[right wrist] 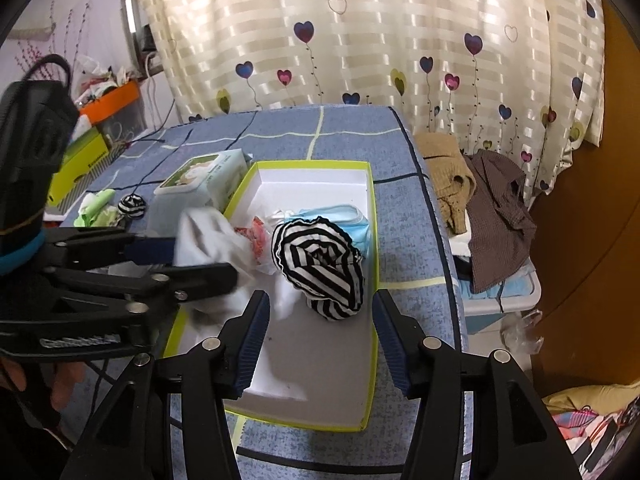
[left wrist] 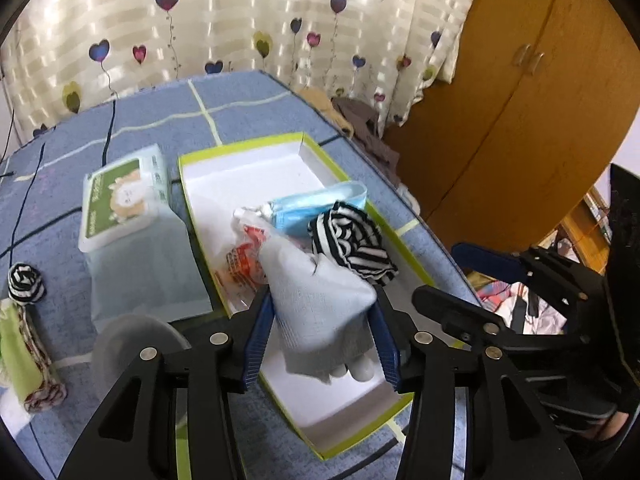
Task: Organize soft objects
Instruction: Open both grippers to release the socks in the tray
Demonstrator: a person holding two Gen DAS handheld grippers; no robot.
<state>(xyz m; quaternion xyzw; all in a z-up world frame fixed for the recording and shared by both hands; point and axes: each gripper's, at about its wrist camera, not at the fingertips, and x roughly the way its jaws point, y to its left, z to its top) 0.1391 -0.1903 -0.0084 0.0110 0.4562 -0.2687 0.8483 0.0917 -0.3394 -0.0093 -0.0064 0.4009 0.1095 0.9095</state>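
Pale cloth (left wrist: 320, 304) sits pinched between the pads of our left tool (left wrist: 322, 340), hanging over the near end of the green-rimmed box (left wrist: 416, 268); our right tool (right wrist: 320, 340) hovers with its pads apart, gripping nothing, above the striped roll (right wrist: 320, 268) in that box; blue masks (right wrist: 344, 220) lie behind it; a wipes pack (left wrist: 124, 204) and a second striped roll (left wrist: 26, 284) rest on the bed (left wrist: 160, 120).

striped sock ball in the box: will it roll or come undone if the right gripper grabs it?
The black-and-white striped rolled sock bundle looks soft and light, so it would probably squash between the jaws rather than slip. Its lumpy, loosely folded shape suggests little rolling in the green-rimmed white box. The loose outer fold might unroll if pinched at the edge.
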